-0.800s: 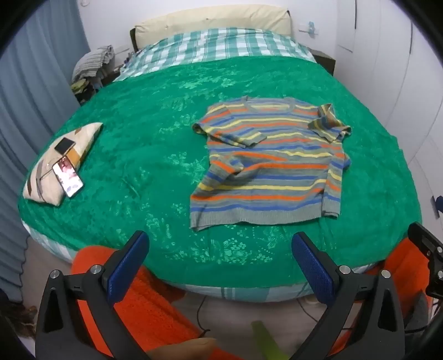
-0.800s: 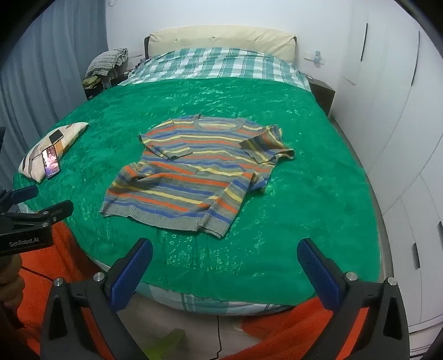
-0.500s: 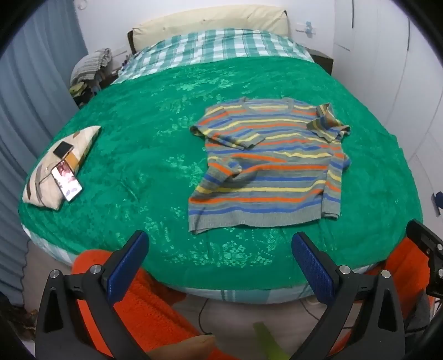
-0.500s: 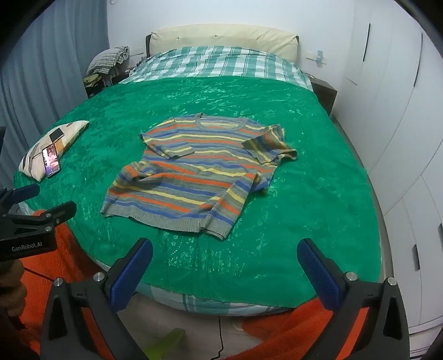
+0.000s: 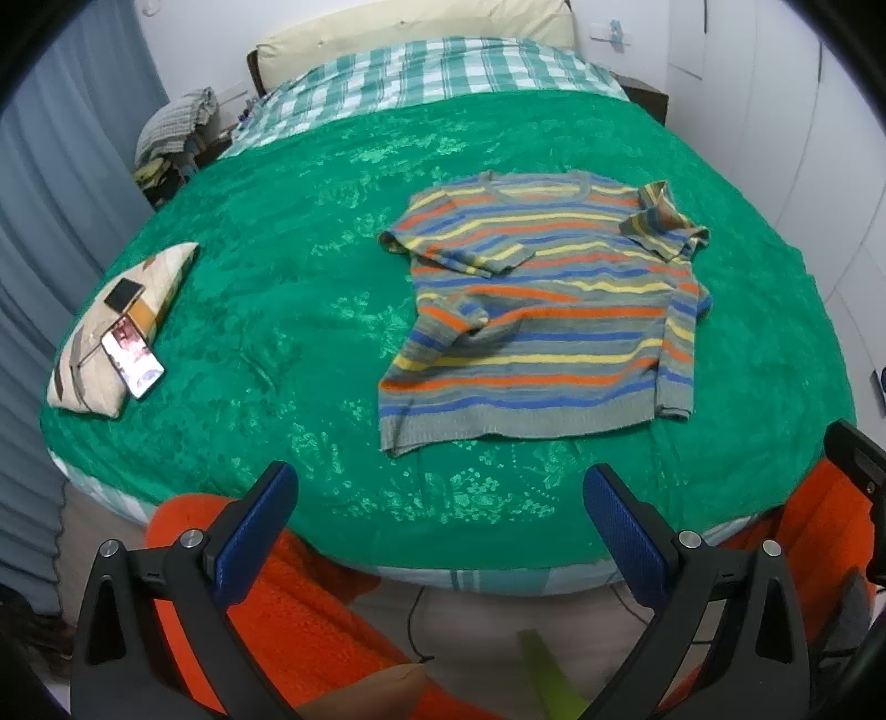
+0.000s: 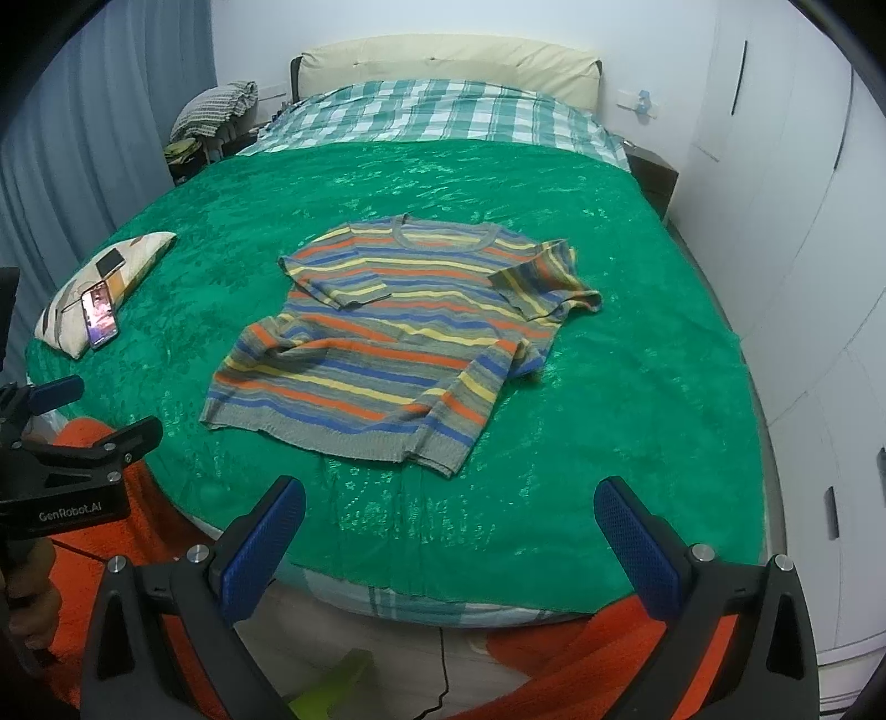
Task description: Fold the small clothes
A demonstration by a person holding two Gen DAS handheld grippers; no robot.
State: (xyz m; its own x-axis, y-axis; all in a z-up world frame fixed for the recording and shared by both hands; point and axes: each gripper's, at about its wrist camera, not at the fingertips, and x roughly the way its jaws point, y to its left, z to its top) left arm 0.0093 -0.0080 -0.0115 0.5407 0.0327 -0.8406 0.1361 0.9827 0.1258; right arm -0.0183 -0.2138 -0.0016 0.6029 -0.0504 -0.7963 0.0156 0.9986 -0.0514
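A striped sweater [image 5: 542, 315] in grey, orange, blue and yellow lies spread on the green bedspread [image 5: 310, 310], both sleeves folded in over the body, hem toward me. It also shows in the right wrist view [image 6: 398, 338]. My left gripper [image 5: 437, 498] is open and empty, held off the bed's near edge, short of the sweater's hem. My right gripper [image 6: 448, 515] is open and empty, also over the near edge. The left gripper shows at the left edge of the right wrist view [image 6: 66, 432].
A small pillow [image 5: 111, 321] with a lit phone [image 5: 133, 360] and a dark card lies at the bed's left side. A checked sheet and cream headboard [image 5: 410, 27] are at the far end. White wardrobe doors [image 6: 803, 221] stand to the right. Orange fabric [image 5: 266, 609] lies below the bed edge.
Both grippers have shifted slightly; the sweater sits a little further left and lower in the left view. Sweater and jaws are unchanged.
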